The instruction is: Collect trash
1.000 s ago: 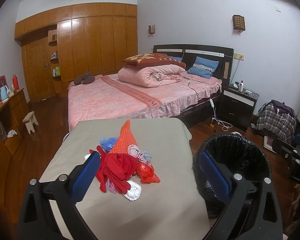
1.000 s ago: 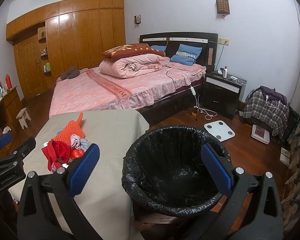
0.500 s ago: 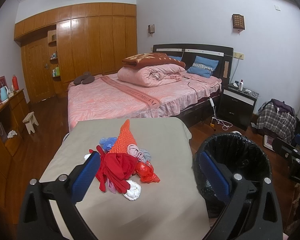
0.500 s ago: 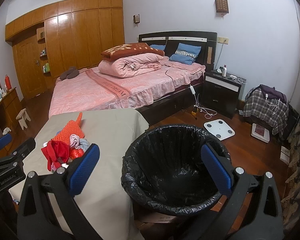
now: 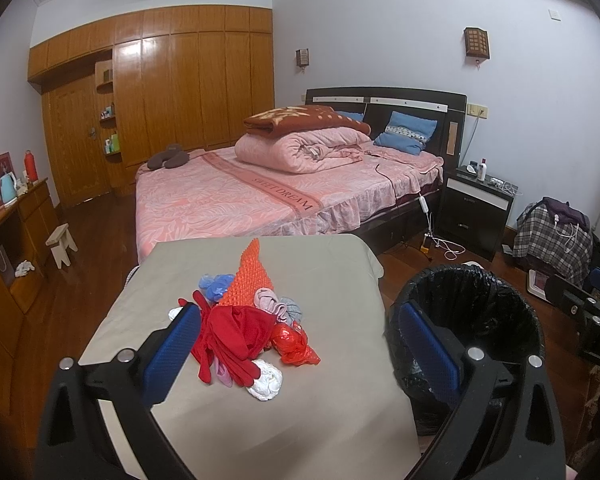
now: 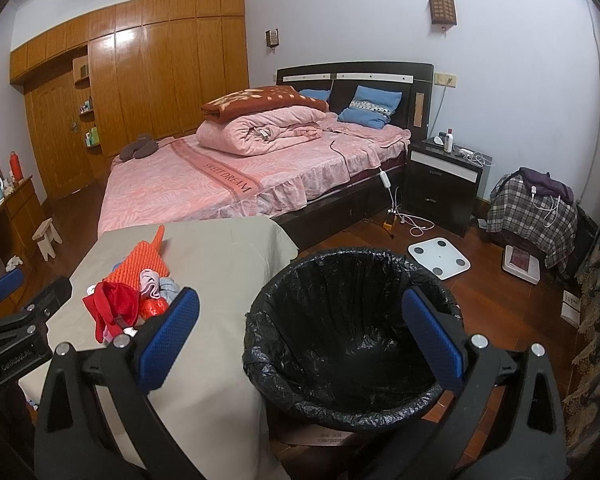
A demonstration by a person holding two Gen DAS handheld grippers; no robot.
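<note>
A heap of trash (image 5: 243, 320) lies on a beige-covered table (image 5: 320, 412): an orange knobbly piece, red cloth, a red plastic bag (image 5: 293, 342), a white wad (image 5: 265, 384), bluish and pink bits. The same trash heap (image 6: 135, 292) shows at left in the right wrist view. A bin with a black liner (image 6: 352, 336) stands right of the table; the bin (image 5: 468, 320) looks empty. My left gripper (image 5: 300, 356) hovers open just short of the heap. My right gripper (image 6: 300, 344) hangs open over the bin's near rim. Neither holds anything.
Behind the table stands a bed (image 5: 283, 196) with pink bedding. A dark nightstand (image 6: 444, 188), a white scale (image 6: 439, 258) and a plaid-covered pile (image 6: 532, 216) occupy the wooden floor at right. A wooden dresser (image 5: 7, 248) and small stool (image 5: 61, 244) stand at left.
</note>
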